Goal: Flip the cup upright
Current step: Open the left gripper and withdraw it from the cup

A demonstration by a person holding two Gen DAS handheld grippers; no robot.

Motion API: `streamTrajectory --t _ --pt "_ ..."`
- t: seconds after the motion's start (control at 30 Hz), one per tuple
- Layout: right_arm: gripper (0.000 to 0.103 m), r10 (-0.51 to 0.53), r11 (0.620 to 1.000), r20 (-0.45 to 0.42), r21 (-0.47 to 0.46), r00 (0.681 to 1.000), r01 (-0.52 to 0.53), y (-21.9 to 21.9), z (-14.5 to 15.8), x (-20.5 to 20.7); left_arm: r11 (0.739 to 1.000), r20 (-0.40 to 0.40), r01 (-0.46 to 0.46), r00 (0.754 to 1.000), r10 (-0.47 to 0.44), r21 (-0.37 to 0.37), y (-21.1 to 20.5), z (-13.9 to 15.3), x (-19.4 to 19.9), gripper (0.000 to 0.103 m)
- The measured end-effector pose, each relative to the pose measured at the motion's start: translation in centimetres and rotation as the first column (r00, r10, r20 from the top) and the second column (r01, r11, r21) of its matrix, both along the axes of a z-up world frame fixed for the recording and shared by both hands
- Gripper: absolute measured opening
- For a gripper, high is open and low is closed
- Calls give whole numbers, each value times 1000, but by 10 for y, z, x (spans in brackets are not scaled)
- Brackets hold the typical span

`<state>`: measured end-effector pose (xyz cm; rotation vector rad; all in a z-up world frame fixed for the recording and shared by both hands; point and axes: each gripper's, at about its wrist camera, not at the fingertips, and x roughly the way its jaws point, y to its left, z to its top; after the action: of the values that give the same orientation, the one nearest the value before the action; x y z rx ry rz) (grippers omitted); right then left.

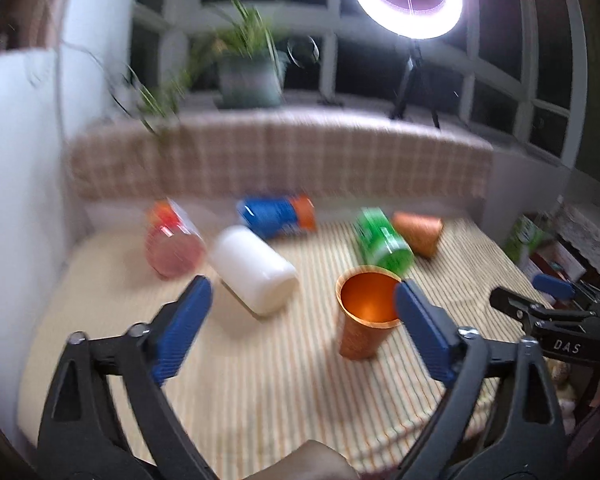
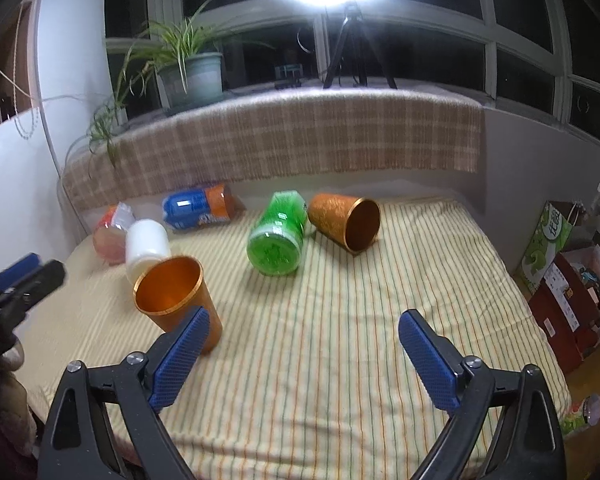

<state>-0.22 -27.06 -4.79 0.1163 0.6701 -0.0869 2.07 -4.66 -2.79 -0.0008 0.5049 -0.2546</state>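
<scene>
Now, in your left wrist view, your left gripper [image 1: 302,300] is spread wide and holds nothing. The shiny orange metal cup [image 1: 365,318] stands upright on the striped cloth [image 1: 260,380], at about three o'clock, by the right finger.

In your right wrist view, your right gripper [image 2: 304,334] is spread wide too. That cup [image 2: 178,300] stands at nine o'clock. Another orange cup [image 2: 346,220] lies on its side at twelve o'clock, beside a green can [image 2: 278,236].

The striped cloth [image 2: 320,340] lies bare in front of the right gripper [image 2: 304,344], whose jaws stand wide apart, as far as the lying green bottle [image 2: 277,236] and the tipped orange cup [image 2: 344,220] just beside it. To the left, the upright orange cup [image 2: 176,296], white jar [image 2: 146,246], pink container [image 2: 108,236] and blue can [image 2: 198,208] crowd together, leaving only narrow gaps.
</scene>
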Motion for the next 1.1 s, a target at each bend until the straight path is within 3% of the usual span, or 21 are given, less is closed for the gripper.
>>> streamTrajectory --t 0.1,0.27,1.1 --pt "103 -3 1000 50 -5 999 3 3 6 -4 999 60 -41 997 41 2 6 10 -9 103" --pt "103 -8 1000 92 -10 996 9 6 11 -8 997 70 -71 995 70 3 15 14 -14 103" --pt "103 -16 1000 91 5 996 16 5 10 -9 994 60 -107 993 105 16 23 20 -21 103"
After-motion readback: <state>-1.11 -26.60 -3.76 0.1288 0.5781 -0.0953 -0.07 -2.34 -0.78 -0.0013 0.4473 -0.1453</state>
